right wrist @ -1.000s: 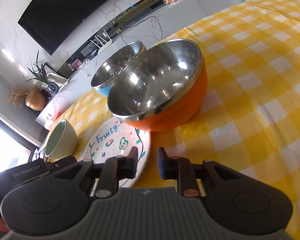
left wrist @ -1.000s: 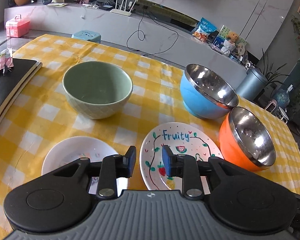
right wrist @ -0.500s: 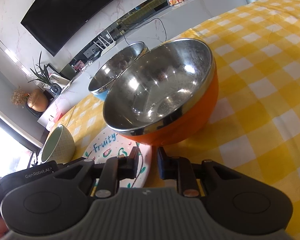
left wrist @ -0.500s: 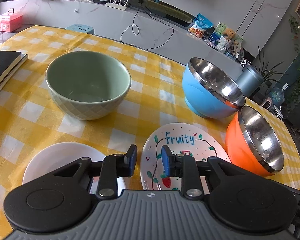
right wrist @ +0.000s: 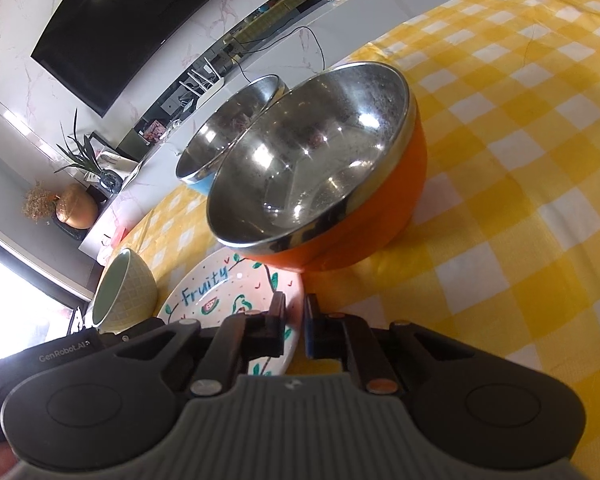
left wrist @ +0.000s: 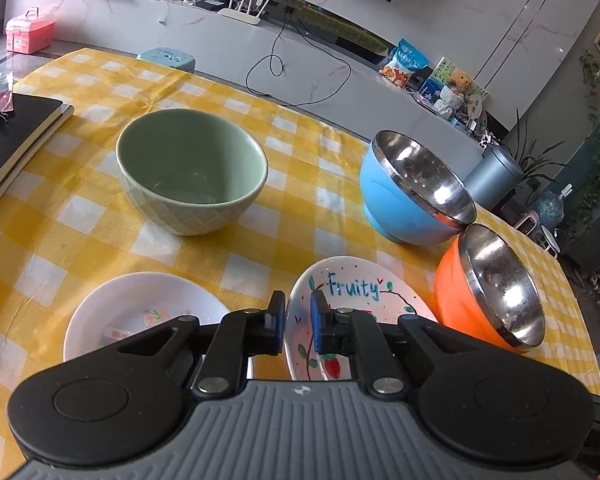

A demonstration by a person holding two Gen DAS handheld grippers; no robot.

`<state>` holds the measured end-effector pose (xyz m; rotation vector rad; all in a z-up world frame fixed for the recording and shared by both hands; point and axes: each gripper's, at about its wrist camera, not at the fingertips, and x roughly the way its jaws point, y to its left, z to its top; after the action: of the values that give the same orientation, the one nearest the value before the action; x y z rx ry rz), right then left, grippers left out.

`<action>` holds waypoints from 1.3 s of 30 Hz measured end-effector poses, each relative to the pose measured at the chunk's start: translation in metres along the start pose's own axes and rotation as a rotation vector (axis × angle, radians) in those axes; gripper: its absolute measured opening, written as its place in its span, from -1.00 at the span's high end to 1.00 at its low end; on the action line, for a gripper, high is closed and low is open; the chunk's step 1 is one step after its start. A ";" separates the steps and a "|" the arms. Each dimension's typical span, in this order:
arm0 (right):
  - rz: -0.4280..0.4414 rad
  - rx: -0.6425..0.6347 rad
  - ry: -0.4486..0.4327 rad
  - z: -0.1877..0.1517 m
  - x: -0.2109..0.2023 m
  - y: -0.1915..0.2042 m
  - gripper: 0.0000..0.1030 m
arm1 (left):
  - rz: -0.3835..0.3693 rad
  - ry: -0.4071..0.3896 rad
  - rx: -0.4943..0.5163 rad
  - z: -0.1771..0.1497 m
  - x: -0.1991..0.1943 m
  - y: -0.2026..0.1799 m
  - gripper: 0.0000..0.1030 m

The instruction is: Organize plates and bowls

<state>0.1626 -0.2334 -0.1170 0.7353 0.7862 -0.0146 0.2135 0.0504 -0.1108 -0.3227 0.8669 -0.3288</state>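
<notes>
The left gripper (left wrist: 297, 322) hangs low over the near edge of the bench (left wrist: 340, 168), which has a yellow and white checked cloth on it. Its two fingers (left wrist: 277, 322) sit close with only a thin gap, and nothing is between them. The right gripper (right wrist: 295, 330) looks the same, fingers nearly together and holding nothing. Right under both tips lies the round white plate with "Fruity" and little fruit drawings (left wrist: 356, 292). Just beside it, to the left, is a plain white plate with small pastel pictures (left wrist: 140, 300). Touching the Fruity plate's right edge is the orange bowl with a shiny steel inside (left wrist: 492, 288), and just behind that, rims almost touching, is the blue bowl with a shiny steel inside (left wrist: 412, 196). Farther back on the left stands the pale green bowl with a bumpy pattern (left wrist: 192, 172). Nothing is stacked yet, so this looks like the very start. The next move probably needs one gripper to spread its fingers wider and pinch a plate rim or a bowl rim.
</notes>
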 end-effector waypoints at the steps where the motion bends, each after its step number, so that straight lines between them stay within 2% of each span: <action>1: 0.002 0.000 0.000 -0.001 -0.003 0.001 0.86 | -0.001 -0.002 -0.006 -0.001 -0.004 0.000 0.73; 12: 0.044 -0.039 0.014 -0.019 -0.041 0.015 0.87 | 0.013 -0.044 -0.071 -0.027 -0.062 0.002 0.73; 22: 0.075 -0.103 0.069 -0.054 -0.076 0.020 0.87 | 0.043 -0.054 -0.153 -0.071 -0.106 0.016 0.73; 31: 0.079 -0.180 0.108 -0.084 -0.093 0.024 0.87 | 0.073 -0.052 -0.208 -0.107 -0.129 0.030 0.73; 39: 0.058 -0.253 0.108 -0.097 -0.094 0.029 0.86 | 0.094 -0.052 -0.206 -0.121 -0.132 0.032 0.73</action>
<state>0.0408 -0.1764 -0.0851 0.5207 0.8512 0.1751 0.0438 0.1158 -0.1066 -0.4781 0.8635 -0.1433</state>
